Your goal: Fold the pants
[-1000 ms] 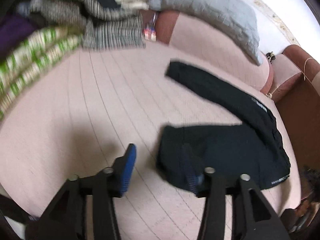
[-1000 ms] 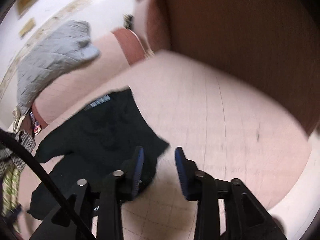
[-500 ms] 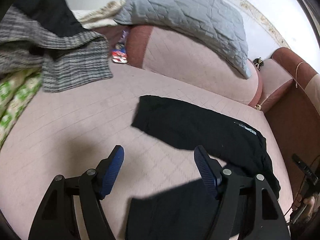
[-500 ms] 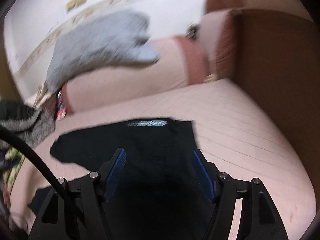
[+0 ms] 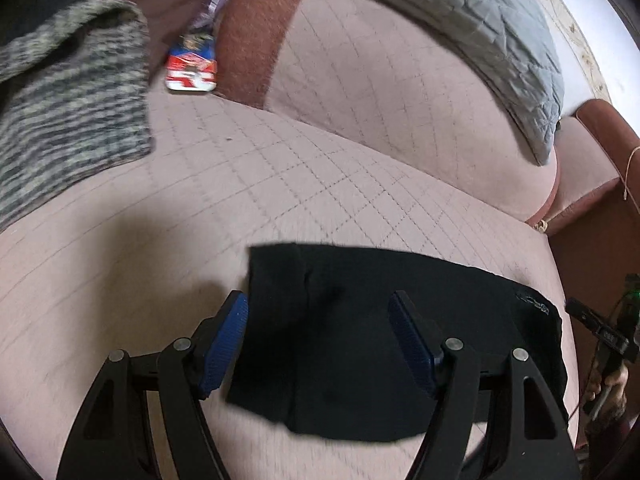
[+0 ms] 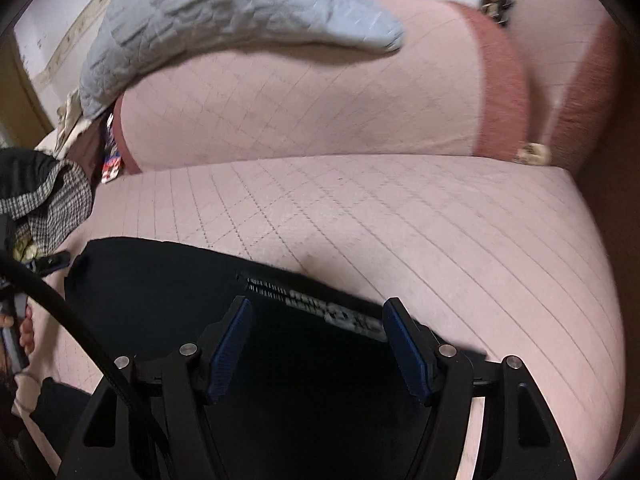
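Observation:
Black pants (image 5: 360, 344) lie on the pink quilted sofa seat (image 5: 280, 184). In the left wrist view my left gripper (image 5: 318, 344) is open, its blue pads either side of the leg-cuff end, just above the cloth. In the right wrist view the pants (image 6: 160, 292) show a waistband with white lettering (image 6: 320, 306). My right gripper (image 6: 316, 344) is open over that waistband end, holding nothing.
A grey quilted blanket (image 5: 480, 20) drapes over the sofa back (image 5: 400, 100). A grey striped knit garment (image 5: 68, 112) and a red-blue packet (image 5: 192, 72) lie at the left. The brown armrest (image 6: 592, 80) stands at the right. A black cable (image 6: 80, 328) crosses the right view.
Both grippers have moved forward and down over the pants: the left now straddles the cuff end, the right the waistband. Both have stayed open.

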{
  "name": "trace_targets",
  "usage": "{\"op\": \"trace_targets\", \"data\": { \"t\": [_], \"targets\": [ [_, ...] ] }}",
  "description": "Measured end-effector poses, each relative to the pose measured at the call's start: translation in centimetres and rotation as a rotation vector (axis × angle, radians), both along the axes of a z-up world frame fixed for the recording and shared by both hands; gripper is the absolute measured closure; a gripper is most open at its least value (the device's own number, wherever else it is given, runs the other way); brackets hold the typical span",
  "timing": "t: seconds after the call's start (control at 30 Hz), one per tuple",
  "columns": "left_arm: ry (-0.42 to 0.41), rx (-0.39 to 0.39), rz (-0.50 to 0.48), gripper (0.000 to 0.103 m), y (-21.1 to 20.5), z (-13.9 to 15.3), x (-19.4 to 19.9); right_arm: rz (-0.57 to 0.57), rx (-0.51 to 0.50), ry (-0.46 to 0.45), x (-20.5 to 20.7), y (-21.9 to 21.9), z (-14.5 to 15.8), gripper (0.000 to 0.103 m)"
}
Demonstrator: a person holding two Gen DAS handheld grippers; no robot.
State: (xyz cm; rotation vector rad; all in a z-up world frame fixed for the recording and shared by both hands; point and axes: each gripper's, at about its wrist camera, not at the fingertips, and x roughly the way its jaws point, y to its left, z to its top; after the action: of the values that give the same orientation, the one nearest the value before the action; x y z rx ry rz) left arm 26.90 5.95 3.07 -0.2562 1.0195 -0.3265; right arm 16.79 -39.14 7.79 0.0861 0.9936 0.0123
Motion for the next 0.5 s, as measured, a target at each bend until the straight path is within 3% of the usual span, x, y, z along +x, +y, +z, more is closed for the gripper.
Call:
{"op": "trace_targets", "data": {
  "t": [0.07,0.27,0.4,0.43,0.47,0.5],
  "targets": [
    [0.007,0.019,-0.03,0.031,-0.6,-0.9,1.3,0.026,0.0,0.026,1.9,0.0,-1.2,0.031],
    [-0.03,0.064,-0.106,0.001,-2.8,-1.8,2.8,0.105,-0.023,0.117,5.4,1.5,-5.2,0.032],
    [-0.045,0.104,-0.13,0.0,-4.0,-2.1,3.2,0.131,-0.075,0.098,5.2,2.4,-6.1,0.034],
    [-0.037,0.129,-0.136,0.015,-4.3,-1.9,3.2,0.117,-0.055,0.095,5.1,2.0,-6.0,0.049],
    [-0.044,0.141,-0.127,0.036,-4.3,-1.7,3.1,0.105,-0.049,0.095,4.9,1.8,-5.9,0.077],
    [-0.043,0.136,-0.126,0.094,-4.2,-1.5,3.1,0.1,-0.022,0.101,4.7,1.6,-5.7,0.083]
  ]
}}
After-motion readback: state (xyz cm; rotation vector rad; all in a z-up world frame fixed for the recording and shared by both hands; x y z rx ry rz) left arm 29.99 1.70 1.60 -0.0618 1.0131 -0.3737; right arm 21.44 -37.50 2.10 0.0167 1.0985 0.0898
